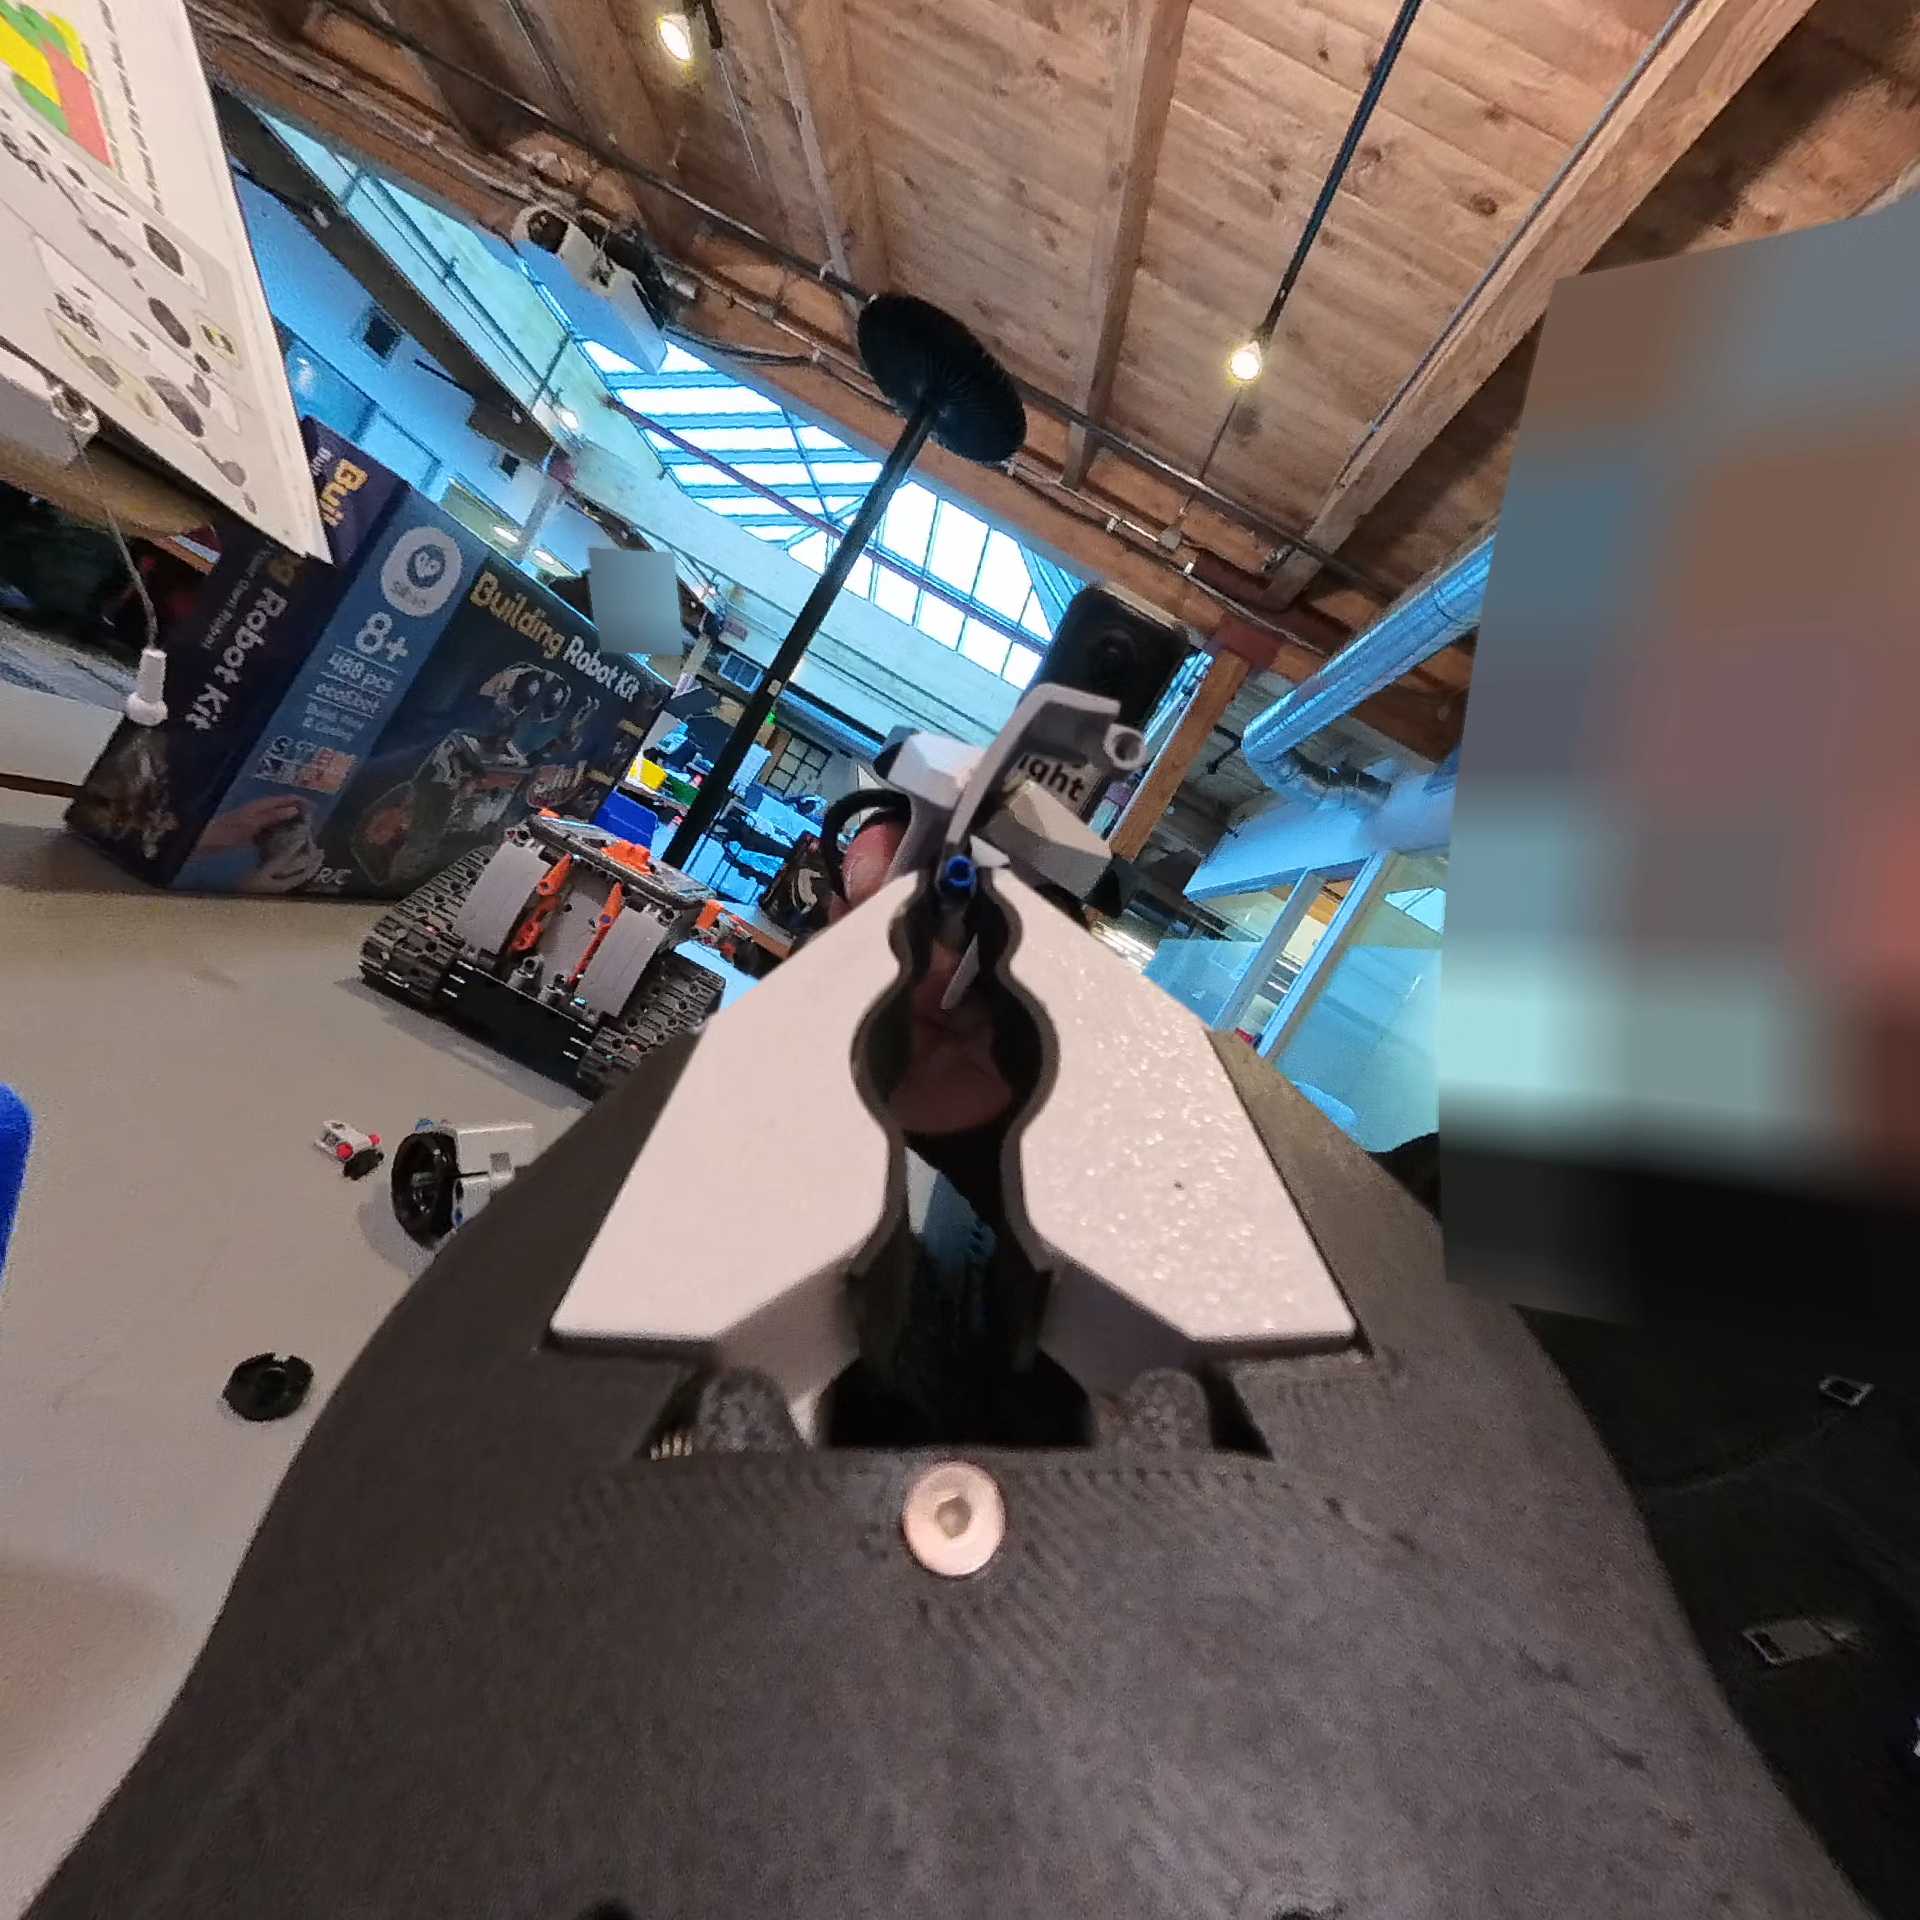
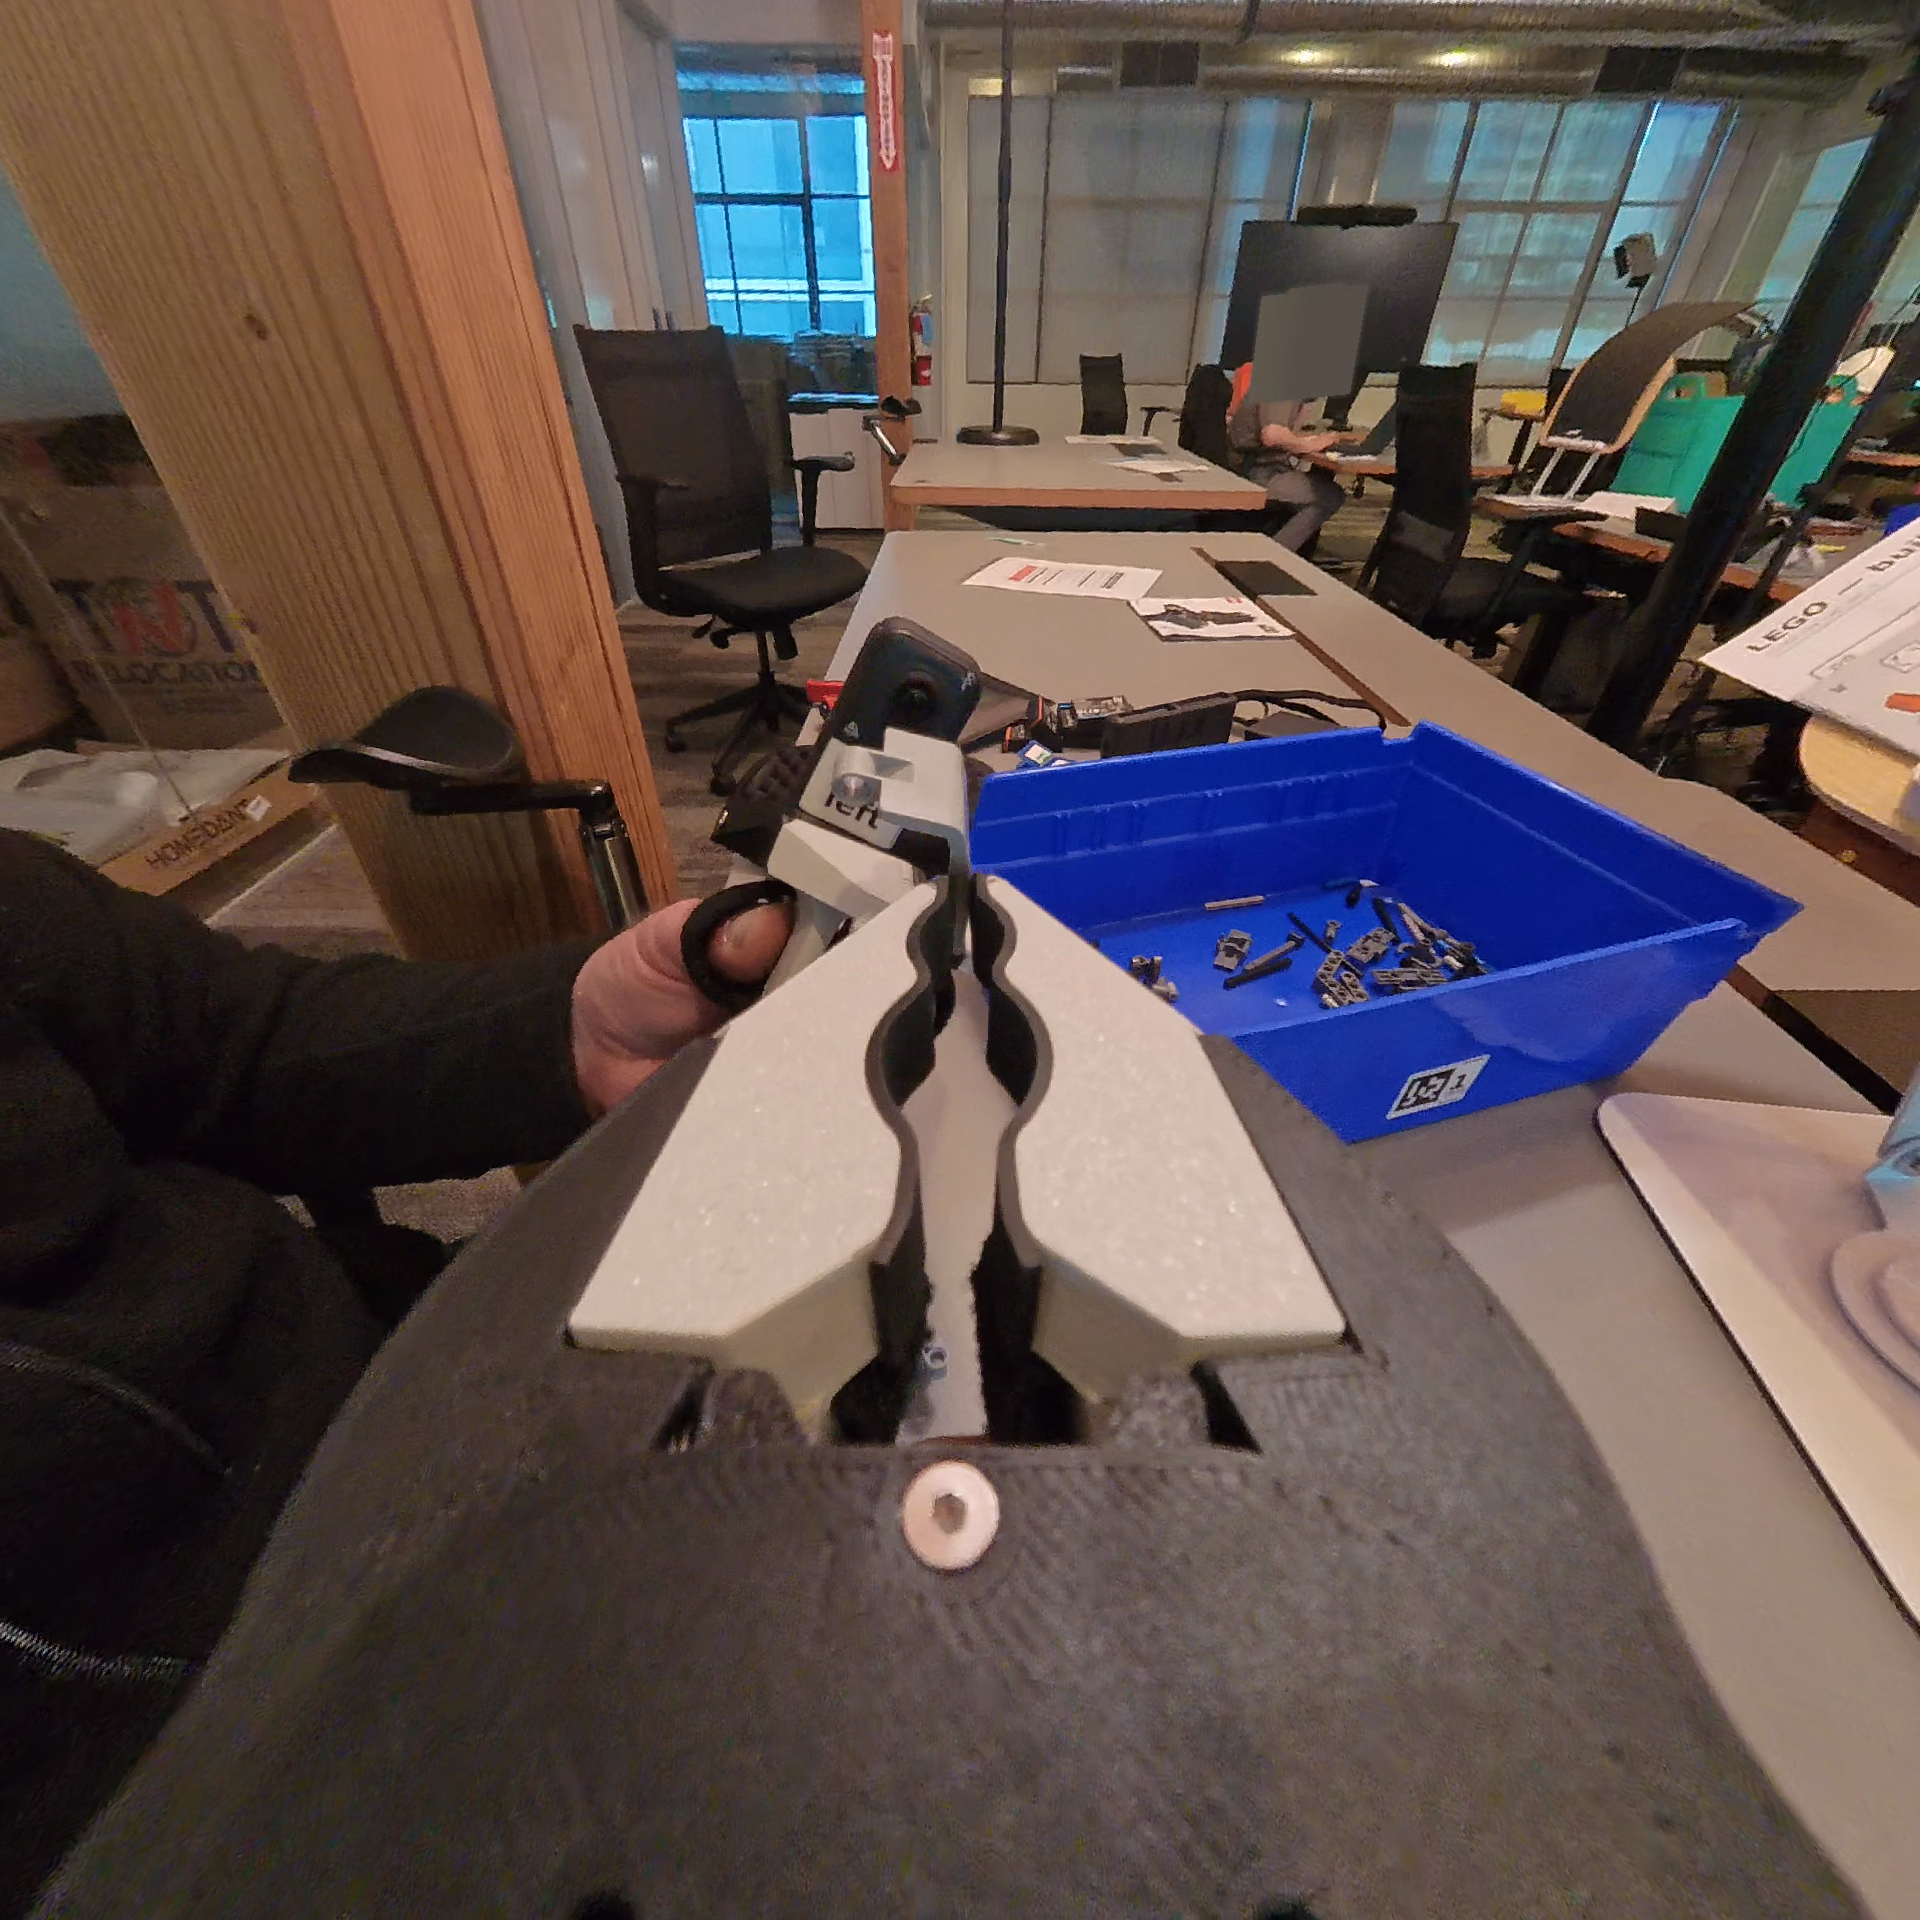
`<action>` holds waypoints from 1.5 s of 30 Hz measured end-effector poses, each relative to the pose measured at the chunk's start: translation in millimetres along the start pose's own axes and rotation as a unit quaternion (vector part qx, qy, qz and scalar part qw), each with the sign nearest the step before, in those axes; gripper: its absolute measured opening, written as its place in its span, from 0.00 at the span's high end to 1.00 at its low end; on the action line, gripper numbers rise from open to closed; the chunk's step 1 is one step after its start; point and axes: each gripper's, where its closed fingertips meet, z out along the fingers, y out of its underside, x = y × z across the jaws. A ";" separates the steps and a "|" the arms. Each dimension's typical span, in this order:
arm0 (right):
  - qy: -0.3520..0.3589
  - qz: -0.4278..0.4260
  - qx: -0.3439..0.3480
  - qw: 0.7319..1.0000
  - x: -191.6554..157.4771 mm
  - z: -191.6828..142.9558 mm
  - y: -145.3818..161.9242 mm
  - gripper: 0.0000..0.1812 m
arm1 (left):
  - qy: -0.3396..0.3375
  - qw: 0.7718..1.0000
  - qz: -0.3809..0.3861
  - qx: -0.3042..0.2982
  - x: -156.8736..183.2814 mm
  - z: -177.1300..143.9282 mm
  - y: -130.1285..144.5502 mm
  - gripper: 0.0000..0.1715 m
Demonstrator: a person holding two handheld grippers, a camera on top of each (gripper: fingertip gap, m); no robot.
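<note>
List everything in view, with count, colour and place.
kit boxes: two, dark blue, at the back of the table
tracked model: one, grey, black and orange, before the boxes
loose parts: about three, black and grey, on the table
bin: one, blue, on the table
small parts: many, grey and black, inside the bin
pin: one, blue, at the left gripper tips
angled beam: one, grey, at the right gripper tips
left gripper: grey fingers, shut
right gripper: grey fingers, shut
hand: one, on the left gripper's handle
</note>
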 end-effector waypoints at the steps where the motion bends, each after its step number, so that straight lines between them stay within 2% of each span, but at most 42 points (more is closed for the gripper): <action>1: 0.002 -0.003 -0.004 1.000 0.6 -0.1 0.9 1.00 | -0.004 1.000 0.001 -0.002 -1.4 -0.1 0.6 0.97; 12: -0.001 0.006 -0.003 1.000 0.7 1.0 1.9 1.00 | 0.007 1.000 -0.020 0.008 -1.1 -0.6 0.6 0.97; 23: 0.010 0.027 0.008 1.000 5.4 0.3 2.8 0.93 | 0.004 0.998 -0.035 0.042 -3.2 -2.1 -5.5 0.97; 26: 0.016 0.023 0.015 1.000 4.7 1.6 1.1 0.92 | 0.000 0.999 -0.030 0.026 -3.5 1.9 0.5 0.97; 27: 0.016 0.016 0.015 1.000 3.2 2.2 0.9 0.94 | 0.001 0.999 -0.031 0.021 -3.0 3.5 3.1 0.98; 28: 0.019 0.006 0.011 1.000 2.0 2.7 1.7 1.00 | 0.001 0.999 -0.033 0.016 -2.8 5.1 6.1 0.98; 32: 0.035 -0.010 -0.028 0.999 4.4 -0.7 6.3 1.00 | -0.037 0.999 -0.005 -0.016 -9.7 5.5 14.5 0.95; 34: 0.033 -0.011 -0.072 0.997 6.6 -5.7 13.0 1.00 | -0.100 0.993 0.041 -0.048 -20.9 -1.9 18.7 0.87; 36: 0.015 -0.016 -0.175 0.984 4.7 -11.2 37.9 1.00 | -0.141 0.984 0.085 -0.073 -24.2 -12.9 19.6 0.85; 38: -0.013 -0.017 -0.277 0.961 -2.5 -17.7 67.9 1.00 | -0.182 0.968 0.136 -0.109 -28.0 -24.8 21.4 0.82; 40: -0.006 -0.040 -0.378 0.925 0.6 -24.8 101.3 1.00 | -0.193 0.955 0.163 -0.158 -27.1 -32.6 29.6 0.82; 42: -0.006 -0.062 -0.476 0.877 1.6 -32.7 136.0 1.00 | -0.218 0.928 0.188 -0.236 -35.0 -42.8 46.9 0.80; 45: -0.032 -0.060 -0.563 0.823 -6.5 -36.9 171.4 1.00 | -0.244 0.893 0.224 -0.304 -45.6 -55.0 62.6 0.80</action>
